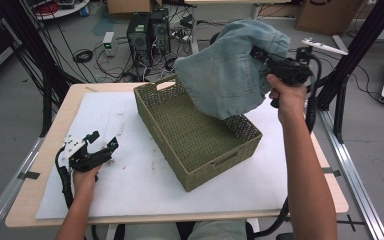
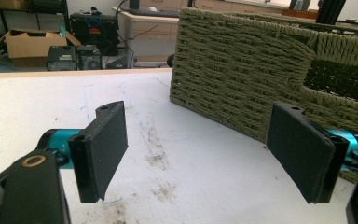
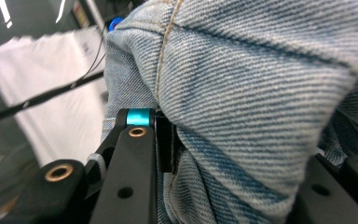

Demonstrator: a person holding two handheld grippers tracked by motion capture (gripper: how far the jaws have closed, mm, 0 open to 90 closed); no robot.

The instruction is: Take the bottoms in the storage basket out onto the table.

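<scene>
A bundle of light blue denim (image 1: 230, 70) hangs in the air above the far right part of an olive woven basket (image 1: 180, 165). My right gripper (image 1: 258, 53) is shut on the denim, its body held up by the person's right hand at the upper right. In the right gripper view the denim (image 3: 261, 93) bulges between the black jaws. My left gripper (image 1: 102, 141) rests low on the white mat left of the basket, open with nothing between its pads (image 2: 100, 147). The basket wall (image 2: 242, 84) stands just beyond it.
The basket sits on a white mat (image 1: 130, 185) over a wooden table (image 1: 50, 145). Computer towers (image 1: 147, 32) and cables lie on the floor behind the table. Black frame posts (image 1: 360, 50) stand at the right. Smudges mark the mat (image 2: 161, 158) before the left gripper.
</scene>
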